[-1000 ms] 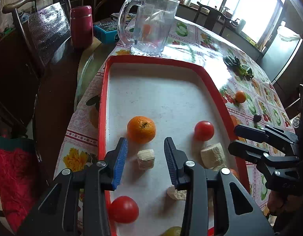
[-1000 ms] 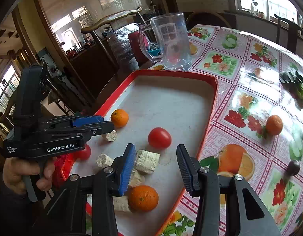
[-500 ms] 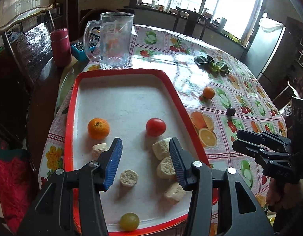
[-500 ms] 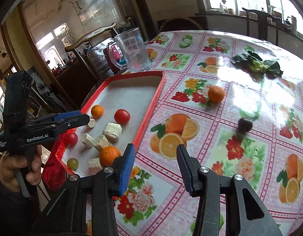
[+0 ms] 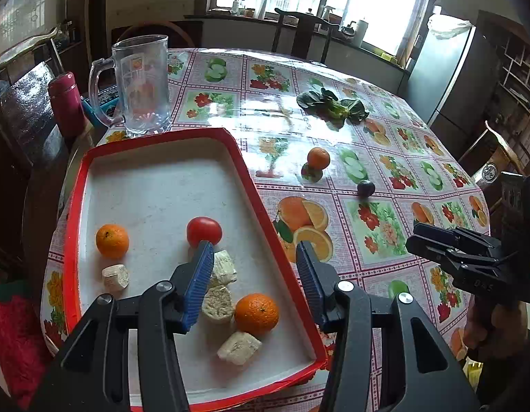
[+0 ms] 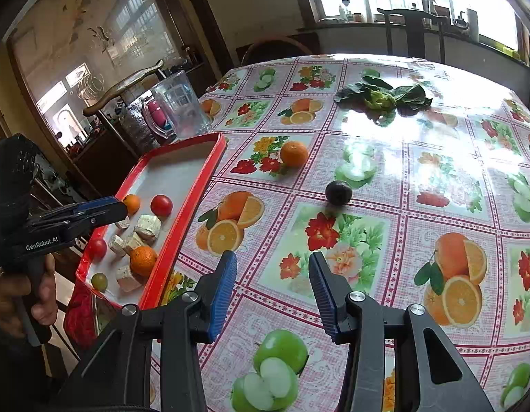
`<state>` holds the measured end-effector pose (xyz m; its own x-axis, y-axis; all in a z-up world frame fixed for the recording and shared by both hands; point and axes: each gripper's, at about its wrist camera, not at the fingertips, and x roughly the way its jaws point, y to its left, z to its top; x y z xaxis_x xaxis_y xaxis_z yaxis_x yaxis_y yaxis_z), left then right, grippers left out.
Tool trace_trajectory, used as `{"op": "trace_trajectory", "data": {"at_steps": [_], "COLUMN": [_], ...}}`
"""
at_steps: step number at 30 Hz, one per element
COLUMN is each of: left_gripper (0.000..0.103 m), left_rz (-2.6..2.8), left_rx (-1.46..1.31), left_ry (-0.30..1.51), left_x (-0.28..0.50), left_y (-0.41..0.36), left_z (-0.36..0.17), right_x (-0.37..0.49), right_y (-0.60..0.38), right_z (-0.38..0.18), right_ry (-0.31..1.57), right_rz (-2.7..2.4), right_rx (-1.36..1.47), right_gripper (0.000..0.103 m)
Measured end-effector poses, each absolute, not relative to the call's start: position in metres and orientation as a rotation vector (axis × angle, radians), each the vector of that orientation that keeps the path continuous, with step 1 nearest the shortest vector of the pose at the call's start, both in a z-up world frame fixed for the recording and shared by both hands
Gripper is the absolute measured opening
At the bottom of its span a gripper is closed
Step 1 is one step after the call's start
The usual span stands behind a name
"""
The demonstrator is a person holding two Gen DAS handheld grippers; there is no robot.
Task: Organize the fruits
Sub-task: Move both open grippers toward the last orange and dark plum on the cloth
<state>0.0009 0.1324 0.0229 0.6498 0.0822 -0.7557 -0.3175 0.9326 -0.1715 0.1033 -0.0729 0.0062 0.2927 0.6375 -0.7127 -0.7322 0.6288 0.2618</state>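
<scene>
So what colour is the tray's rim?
Red, around a white inside. The tray shows best in the left wrist view.

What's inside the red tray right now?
The red tray holds two oranges, a tomato and pale food chunks. A second tomato and a green grape sit at its near end, hidden behind the left gripper in its own view.

Empty right tool (image 6: 272, 290) hovers before a plum (image 6: 338, 192).
</scene>
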Motion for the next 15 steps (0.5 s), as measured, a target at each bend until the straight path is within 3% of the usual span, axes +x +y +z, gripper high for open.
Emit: {"op": "trace_trajectory", "data": {"at_steps": [15], "left_gripper": [0.048], "left_rz": [0.154], "left_rx": [-0.269], "left_ry": [0.842], "left_x": [0.054], "left_y": [0.106], "left_z": [0.026], "right_x": [0.141], "right_y": [-0.070], "right_z": [-0.009], "right_ry": [0.893], "right_rz": [0.852], "right_rx": [-0.143], "right_gripper": [0.046]}}
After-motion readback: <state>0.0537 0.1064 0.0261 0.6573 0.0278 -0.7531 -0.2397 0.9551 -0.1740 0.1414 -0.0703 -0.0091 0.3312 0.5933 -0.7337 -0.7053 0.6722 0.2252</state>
